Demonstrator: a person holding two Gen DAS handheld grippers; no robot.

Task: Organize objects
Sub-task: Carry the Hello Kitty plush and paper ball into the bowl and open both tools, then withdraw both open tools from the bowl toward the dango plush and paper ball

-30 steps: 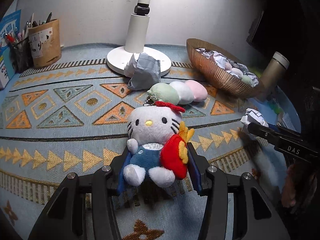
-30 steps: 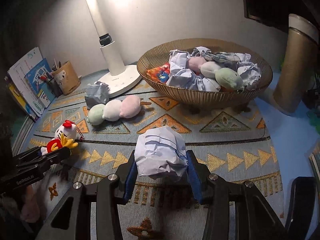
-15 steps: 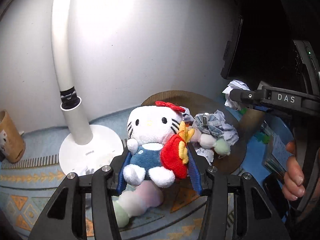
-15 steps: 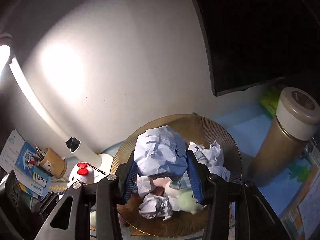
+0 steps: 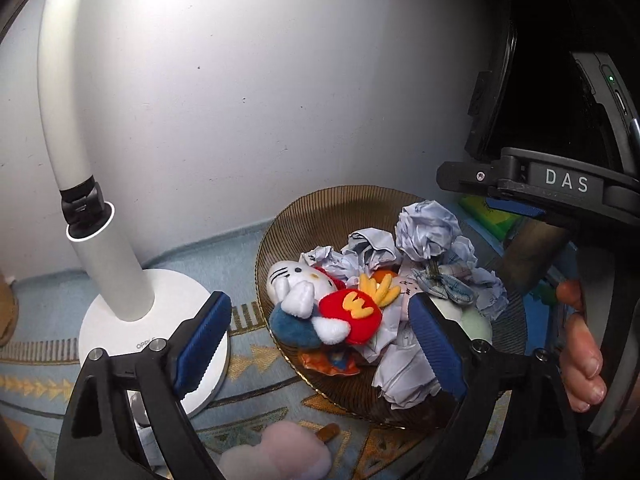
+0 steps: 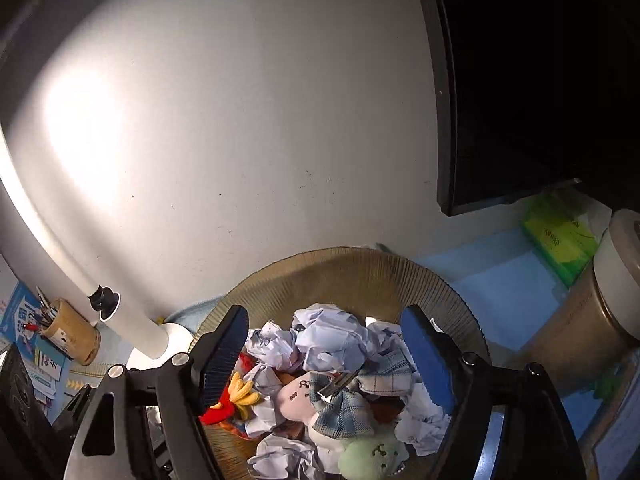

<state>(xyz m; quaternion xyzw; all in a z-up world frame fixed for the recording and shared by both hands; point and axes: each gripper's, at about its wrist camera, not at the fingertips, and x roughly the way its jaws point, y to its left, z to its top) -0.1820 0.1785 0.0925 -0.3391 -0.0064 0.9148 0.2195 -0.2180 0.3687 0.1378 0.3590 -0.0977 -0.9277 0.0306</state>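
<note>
Now the plush cat is laid sideways in the basket, head toward the lamp; the left gripper and right gripper are being opened wide, nothing gripped.

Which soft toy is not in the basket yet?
The pink plush on the patterned mat, in front of the basket. The white cat plush and the green one lie inside.
</note>
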